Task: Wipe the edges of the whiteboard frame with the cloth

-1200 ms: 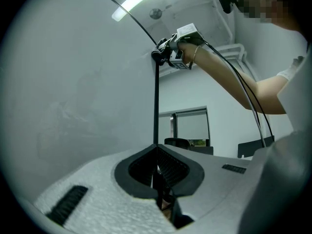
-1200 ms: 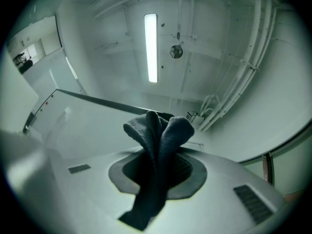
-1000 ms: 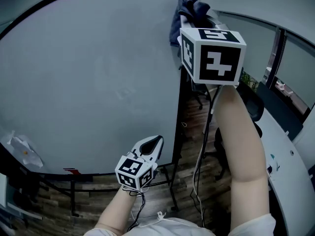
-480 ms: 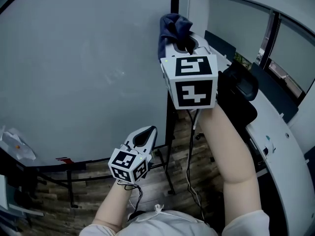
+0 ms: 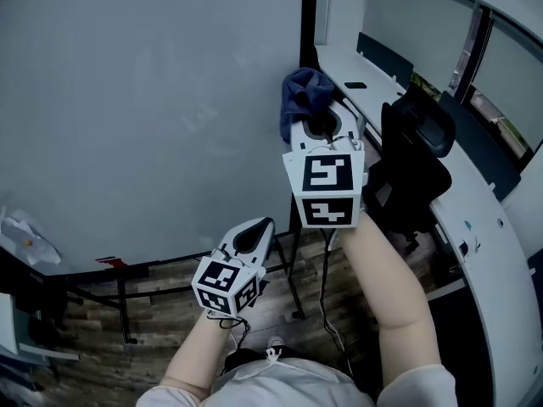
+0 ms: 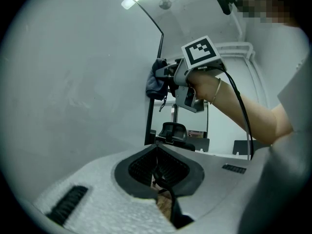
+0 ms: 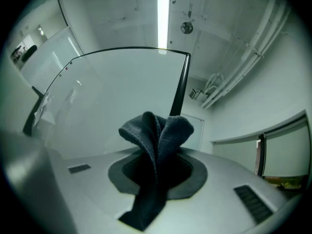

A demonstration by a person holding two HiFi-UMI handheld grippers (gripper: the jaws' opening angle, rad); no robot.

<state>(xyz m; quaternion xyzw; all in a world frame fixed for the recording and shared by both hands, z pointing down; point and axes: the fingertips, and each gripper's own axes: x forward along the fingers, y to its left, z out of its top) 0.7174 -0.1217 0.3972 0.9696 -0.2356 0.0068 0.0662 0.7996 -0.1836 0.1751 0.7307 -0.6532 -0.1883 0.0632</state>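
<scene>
Cloth [image 5: 302, 94], dark blue and bunched, is sitting pinched in the right gripper [image 5: 321, 124] by the whiteboard frame [image 5: 308, 24]; left gripper [image 5: 253, 237], at seven o'clock, is hanging closed, empty.

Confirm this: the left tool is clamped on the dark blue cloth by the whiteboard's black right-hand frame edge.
Wrong tool: the right tool is clamped on the dark blue cloth by the whiteboard's black right-hand frame edge, as the right gripper view shows.

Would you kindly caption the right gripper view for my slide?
Right gripper holds a dark cloth near the black whiteboard frame.
</scene>
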